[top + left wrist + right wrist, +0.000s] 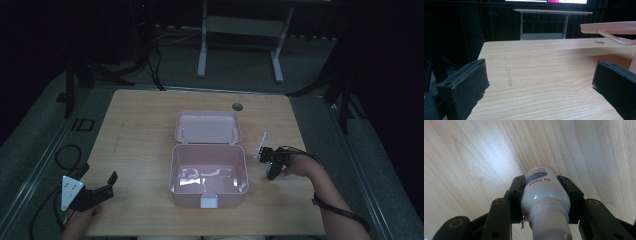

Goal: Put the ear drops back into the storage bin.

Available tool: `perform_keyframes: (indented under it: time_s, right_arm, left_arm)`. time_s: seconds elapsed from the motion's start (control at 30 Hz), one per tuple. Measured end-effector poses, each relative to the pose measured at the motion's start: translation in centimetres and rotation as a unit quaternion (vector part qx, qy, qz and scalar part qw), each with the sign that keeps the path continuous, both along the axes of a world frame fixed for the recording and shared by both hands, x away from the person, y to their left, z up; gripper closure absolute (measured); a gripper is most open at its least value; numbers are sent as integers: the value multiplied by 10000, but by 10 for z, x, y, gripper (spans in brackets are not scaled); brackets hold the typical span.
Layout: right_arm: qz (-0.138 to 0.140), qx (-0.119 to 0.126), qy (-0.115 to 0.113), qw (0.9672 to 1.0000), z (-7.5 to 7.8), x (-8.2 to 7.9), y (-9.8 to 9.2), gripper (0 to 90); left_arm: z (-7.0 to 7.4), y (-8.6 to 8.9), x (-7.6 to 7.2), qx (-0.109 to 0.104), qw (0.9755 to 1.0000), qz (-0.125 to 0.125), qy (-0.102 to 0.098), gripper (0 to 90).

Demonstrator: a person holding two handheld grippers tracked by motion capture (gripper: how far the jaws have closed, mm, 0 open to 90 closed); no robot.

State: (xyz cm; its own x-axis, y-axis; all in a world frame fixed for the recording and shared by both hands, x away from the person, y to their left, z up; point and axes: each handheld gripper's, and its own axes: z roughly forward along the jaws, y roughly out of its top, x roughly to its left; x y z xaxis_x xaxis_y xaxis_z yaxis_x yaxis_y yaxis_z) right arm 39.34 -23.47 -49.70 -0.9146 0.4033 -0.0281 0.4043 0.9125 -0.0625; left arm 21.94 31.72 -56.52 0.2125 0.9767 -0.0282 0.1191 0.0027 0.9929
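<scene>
Pink box (pixel 209 172) open at the middle of the wooden table (pixel 140 125), lid (pixel 207 126) laid back flat behind it; left gripper (pixel 98 184) low at the near left corner, well apart from the box, jaws spread wide over bare wood. Right gripper (pixel 545 191) just right of the box, jaws clamped on either side of a small white bottle (pixel 544 195), cap end nearest the camera, label end aimed down at the tabletop.

Only print: label on white bottle (pixel 544 195), center of right gripper view, held between the jaws. Dark blue round emblem with a white wavy line, a row of small characters under it, small red-orange dot at the right. Characters too small to read. Nothing legible elsewhere.
</scene>
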Motion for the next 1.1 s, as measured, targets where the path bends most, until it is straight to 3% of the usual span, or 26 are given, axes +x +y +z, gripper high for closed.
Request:
perform_keyframes:
  time_s: [0.13, 0.3, 0.33, 0.37, 0.5, 0.67, 0.83, 0.87, 0.97, 1.1]
  right_arm:
    - [426, 7, 6, 9991, 2, -8, 2, 593]
    - [1105, 218, -22, 9936, 8, -20, 2, 594]
    - [1105, 218, -22, 9936, 8, -20, 2, 594]
    - [1408, 131, -79, 9899, 10, -26, 3, 593]
    - [1819, -75, -56, 9833, 8, -36, 5, 593]
    - [2075, -266, 13, 9779, 8, -44, 8, 594]
    - [2159, -225, 17, 9762, 12, -47, 9, 594]
    - [2250, -309, -1, 9739, 14, -49, 10, 594]
    - [2367, -338, 62, 9710, 14, -52, 11, 594]
    - [2421, -345, 90, 9696, 15, -55, 11, 594]
  left_arm:
    - [0, 0, 0, -2, 10000, 0, 2, 4]
    - [0, 0, 0, -3, 10000, 0, 8, 4]
    - [0, 0, 0, -3, 10000, 0, 8, 4]
    - [0, 0, 0, 1, 10000, 0, 8, 4]
    - [0, 0, 0, -1, 10000, 7, 8, 4]
    - [0, 0, 0, -3, 10000, 10, 16, 4]
    - [0, 0, 0, -3, 10000, 5, 13, 4]
    - [0, 0, 0, -5, 10000, 5, 12, 4]
    - [0, 0, 0, -5, 10000, 5, 11, 4]
    - [0, 0, 0, -8, 10000, 2, 13, 4]
